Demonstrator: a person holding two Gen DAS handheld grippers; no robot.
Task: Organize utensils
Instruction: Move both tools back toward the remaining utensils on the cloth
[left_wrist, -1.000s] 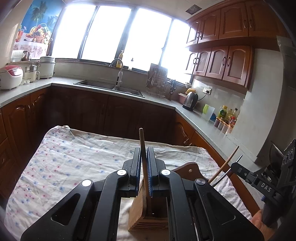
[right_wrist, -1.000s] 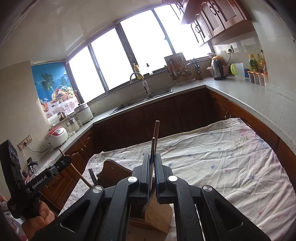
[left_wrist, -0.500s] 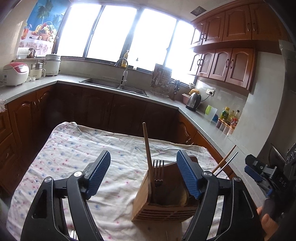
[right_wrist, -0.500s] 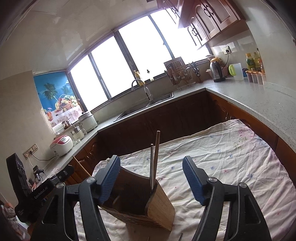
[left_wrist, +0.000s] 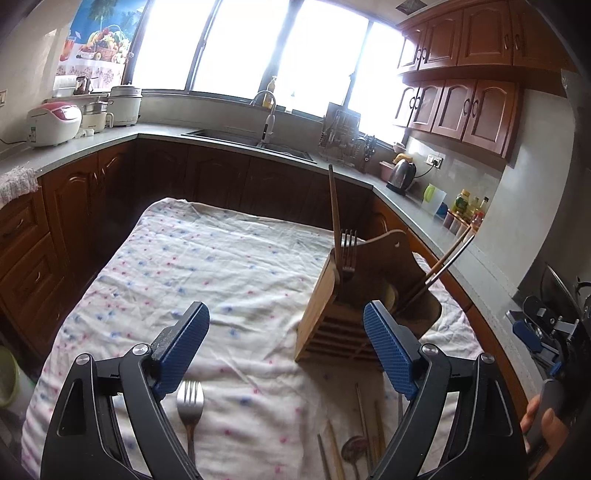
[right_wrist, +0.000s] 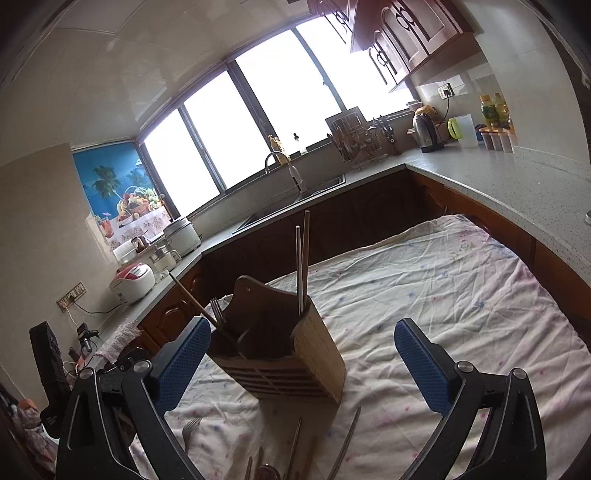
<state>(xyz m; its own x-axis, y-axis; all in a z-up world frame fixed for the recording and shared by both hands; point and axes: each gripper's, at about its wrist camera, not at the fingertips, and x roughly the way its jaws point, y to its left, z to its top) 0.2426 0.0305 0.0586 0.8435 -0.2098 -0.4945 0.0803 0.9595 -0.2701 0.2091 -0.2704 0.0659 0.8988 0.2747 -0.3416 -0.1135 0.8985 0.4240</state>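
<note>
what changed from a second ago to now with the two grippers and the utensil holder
Both grippers let go. The left gripper, shut on a wooden utensil before, is opening and has drawn back empty. The right gripper, shut on chopsticks, did the same. Both items stand in the wooden holder, which stayed put on the cloth.

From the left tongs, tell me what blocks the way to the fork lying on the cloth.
Nothing visible does. The fork lies alone on the cloth, just ahead of the left tongs, whose jaws are opening with nothing between them. The wooden holder stands off to the right.
</note>
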